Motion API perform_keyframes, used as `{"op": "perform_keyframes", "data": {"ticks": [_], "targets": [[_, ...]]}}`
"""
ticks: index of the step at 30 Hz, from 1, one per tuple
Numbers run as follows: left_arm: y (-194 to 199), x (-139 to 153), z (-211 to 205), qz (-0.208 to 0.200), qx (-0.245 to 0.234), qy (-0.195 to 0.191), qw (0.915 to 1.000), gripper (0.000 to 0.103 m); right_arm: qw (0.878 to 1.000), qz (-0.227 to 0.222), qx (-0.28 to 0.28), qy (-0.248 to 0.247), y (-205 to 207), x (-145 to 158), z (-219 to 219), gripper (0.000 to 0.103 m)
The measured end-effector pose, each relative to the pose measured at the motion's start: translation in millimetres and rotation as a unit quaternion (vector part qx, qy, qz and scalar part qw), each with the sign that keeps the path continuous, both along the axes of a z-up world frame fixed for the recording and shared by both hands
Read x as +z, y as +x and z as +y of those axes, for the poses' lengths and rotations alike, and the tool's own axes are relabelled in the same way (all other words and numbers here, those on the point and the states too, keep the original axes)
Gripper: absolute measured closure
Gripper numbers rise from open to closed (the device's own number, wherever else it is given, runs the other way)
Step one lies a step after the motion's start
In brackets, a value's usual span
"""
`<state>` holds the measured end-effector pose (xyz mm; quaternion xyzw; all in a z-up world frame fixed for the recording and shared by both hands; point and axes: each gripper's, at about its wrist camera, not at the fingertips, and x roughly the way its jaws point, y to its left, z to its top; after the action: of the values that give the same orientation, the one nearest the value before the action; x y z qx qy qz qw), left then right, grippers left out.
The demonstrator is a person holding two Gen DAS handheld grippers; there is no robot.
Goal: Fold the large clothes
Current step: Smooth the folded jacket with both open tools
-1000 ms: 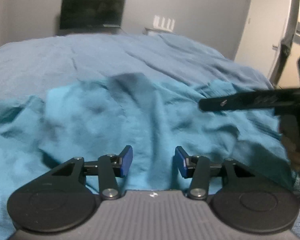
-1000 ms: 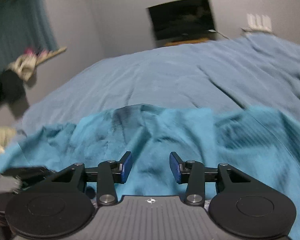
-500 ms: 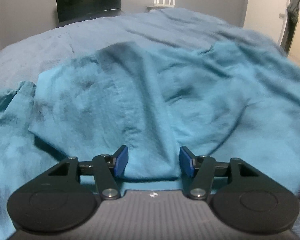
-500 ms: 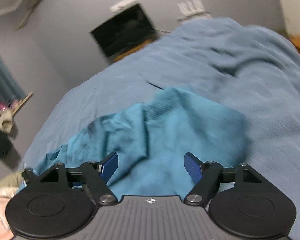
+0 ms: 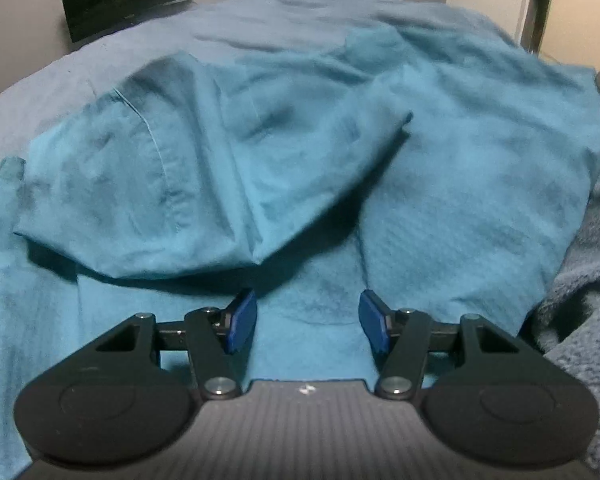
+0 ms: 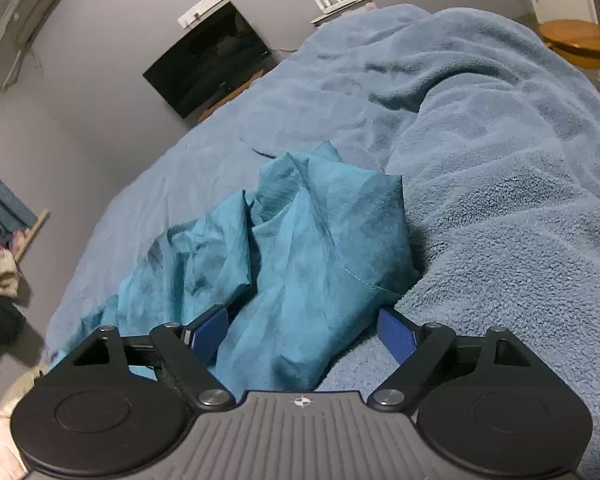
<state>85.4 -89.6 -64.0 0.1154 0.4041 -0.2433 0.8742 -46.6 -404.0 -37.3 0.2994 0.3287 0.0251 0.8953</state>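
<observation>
Teal garment [image 6: 300,248] lies bunched between my right gripper's [image 6: 302,332] just-widened, unclenched jaws; left gripper [image 5: 307,320] hovers released above it.

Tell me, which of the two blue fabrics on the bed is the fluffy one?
The paler grey-blue blanket covering the bed: its surface shows a looped, fleecy pile. The teal garment crumpled on it is thin, smooth woven cloth with a stitched hem.

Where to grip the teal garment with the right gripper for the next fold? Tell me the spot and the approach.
Probably the stitched hem corner of the teal garment, where it ends against the fleecy blue blanket. That edge is lifted and layered, so a finger could slip under it. Come in from the blanket side, low and nearly level. The right gripper has just been opening, with cloth between its jaws but unpinched.
</observation>
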Motion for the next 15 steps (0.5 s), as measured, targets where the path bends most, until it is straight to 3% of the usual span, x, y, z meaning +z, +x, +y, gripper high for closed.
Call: {"op": "perform_keyframes", "data": {"ticks": [5, 10, 15], "targets": [[-15.8, 22.1, 12.9, -0.006, 0.016, -0.003, 0.9998, 0.046, 1.000, -0.004, -0.006, 0.020, -3.9, -2.0, -6.0, 0.022], [-22.2, 20.5, 24.8, 0.038, 0.029, -0.017, 0.9987, 0.047, 1.000, 0.005, -0.008, 0.016, 2.5, -4.2, -4.3, 0.022], [-19.0, 10.9, 30.7, 0.065, 0.039, -0.025, 0.9968, 0.047, 0.999, 0.045, -0.022, 0.006, 17.9, -2.1, 7.1, 0.018]]}}
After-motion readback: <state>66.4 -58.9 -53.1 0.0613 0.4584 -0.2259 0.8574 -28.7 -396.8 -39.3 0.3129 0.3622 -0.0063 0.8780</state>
